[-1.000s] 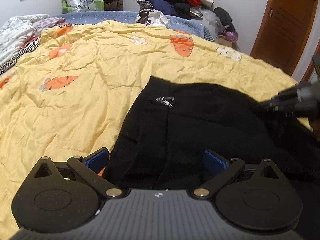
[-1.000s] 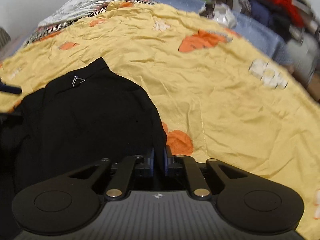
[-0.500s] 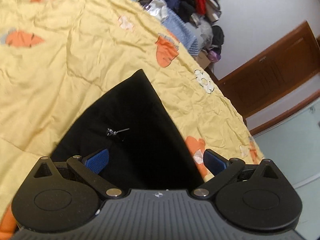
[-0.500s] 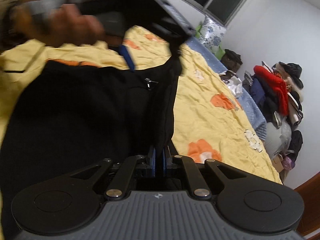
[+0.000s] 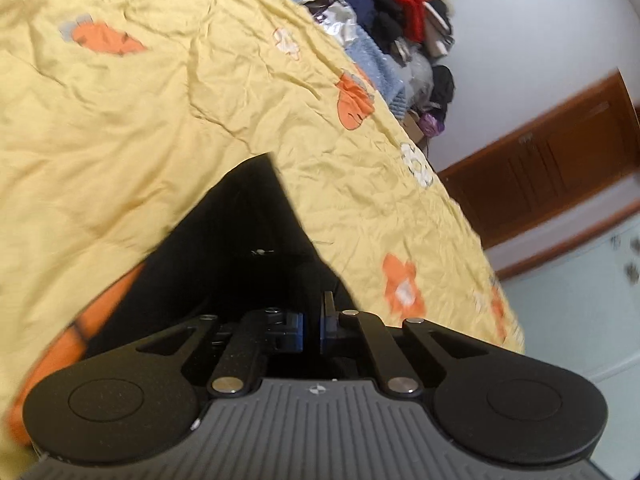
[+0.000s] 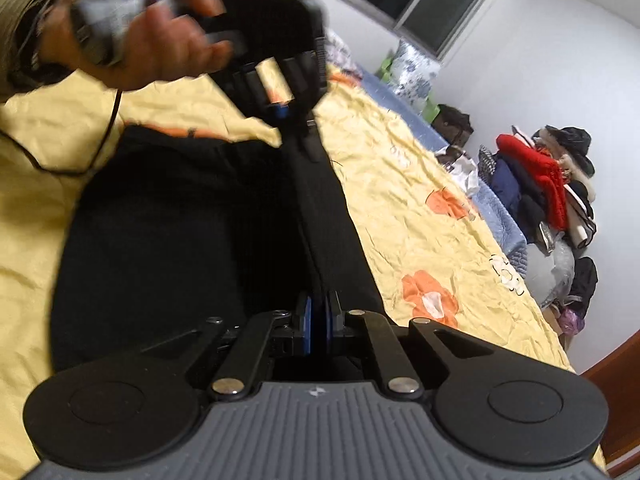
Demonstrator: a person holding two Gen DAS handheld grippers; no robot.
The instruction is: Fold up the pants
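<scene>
Black pants point(image 5: 240, 248) lie on a yellow quilt with orange flowers point(image 5: 160, 120). My left gripper point(image 5: 310, 326) has its jaws closing, and the blue pads pinch black cloth between them. In the right wrist view the pants point(image 6: 180, 220) are pulled up into a taut ridge between both grippers. My right gripper point(image 6: 318, 320) is shut on the near end of that ridge. The left gripper point(image 6: 296, 120), held in a person's hand point(image 6: 152, 48), grips the far end above the quilt point(image 6: 420, 184).
A heap of clothes point(image 6: 540, 184) sits past the bed's far edge, with a patterned pillow point(image 6: 412, 72) under a window point(image 6: 420, 12). A wooden door point(image 5: 560, 152) stands to the right. A black cable point(image 6: 80, 160) hangs from the left hand over the quilt.
The left jaws, wide open half a second ago, have come together on the pants' edge. The right gripper stays shut on the pants, and the ridge between the grippers is tighter.
</scene>
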